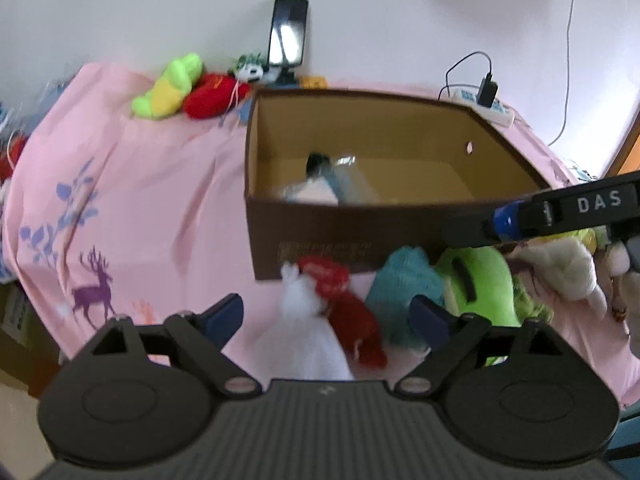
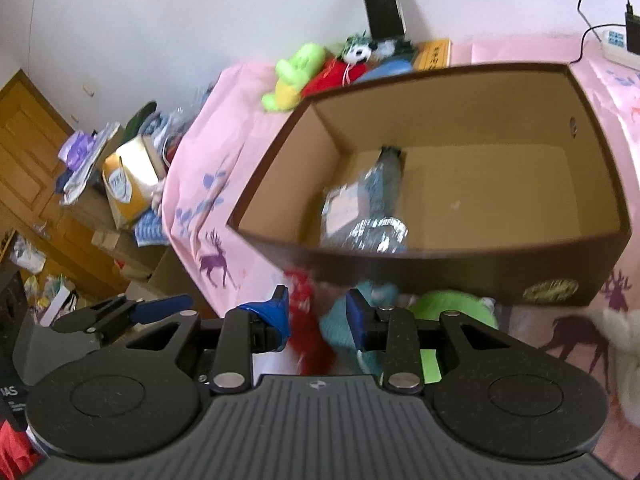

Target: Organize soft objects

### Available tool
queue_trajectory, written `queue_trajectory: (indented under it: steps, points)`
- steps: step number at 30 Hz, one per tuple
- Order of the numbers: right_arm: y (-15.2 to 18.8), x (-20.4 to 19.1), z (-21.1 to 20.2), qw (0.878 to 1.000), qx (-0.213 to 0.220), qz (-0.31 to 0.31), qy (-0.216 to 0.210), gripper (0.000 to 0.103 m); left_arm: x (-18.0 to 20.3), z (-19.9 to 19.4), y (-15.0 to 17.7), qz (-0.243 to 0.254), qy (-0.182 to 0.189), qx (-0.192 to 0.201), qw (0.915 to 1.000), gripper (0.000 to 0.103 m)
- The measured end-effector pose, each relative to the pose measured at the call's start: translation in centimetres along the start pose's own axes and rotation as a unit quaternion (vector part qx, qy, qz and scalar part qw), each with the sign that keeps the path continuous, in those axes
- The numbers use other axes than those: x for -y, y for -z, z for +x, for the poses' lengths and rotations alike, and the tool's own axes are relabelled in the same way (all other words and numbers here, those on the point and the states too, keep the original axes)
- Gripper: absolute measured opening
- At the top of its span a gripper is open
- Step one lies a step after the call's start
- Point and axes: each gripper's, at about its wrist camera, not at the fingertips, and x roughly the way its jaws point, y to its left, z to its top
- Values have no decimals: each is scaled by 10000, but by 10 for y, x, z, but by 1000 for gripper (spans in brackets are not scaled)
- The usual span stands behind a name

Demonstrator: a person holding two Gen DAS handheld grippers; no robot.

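Presently the soft toys lay heaped on the pink sheet [image 1: 152, 208] just in front of the cardboard box [image 1: 360, 236]: a white plush [image 1: 304, 332], a red plush [image 1: 352, 312], a teal knit piece [image 1: 404, 288] and a green plush [image 1: 480, 284]. One wrapped item [image 2: 360, 208] already sat inside the box. I had the left gripper [image 1: 326, 316] spread wide above the white and red plush, nothing between its jaws. The right gripper [image 2: 318, 316] stood partly closed over the pile, jaws empty as far as I could see. Risks I noted: pinching two tangled toys at once, snagging the sheet, or the grippers colliding, being near each other.
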Motion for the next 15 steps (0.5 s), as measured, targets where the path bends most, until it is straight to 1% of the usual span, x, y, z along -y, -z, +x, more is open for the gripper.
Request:
queue_trajectory:
  steps: [4, 8, 13, 15]
  points:
    - [10, -10, 7, 9998, -171, -28, -48, 15, -8, 6, 11, -135, 70, -143, 9998, 93]
    - [15, -14, 15, 9992, -333, 92, -183, 15, -14, 14, 20, -122, 145, -266, 9995, 97]
    - [19, -14, 31, 9948, -654, 548, -555, 15, -19, 22, 27, -69, 256, -417, 9988, 99]
    - [19, -18, 36, 9929, -778, 594, -677, 15, -21, 25, 30, -86, 334, -476, 9983, 100]
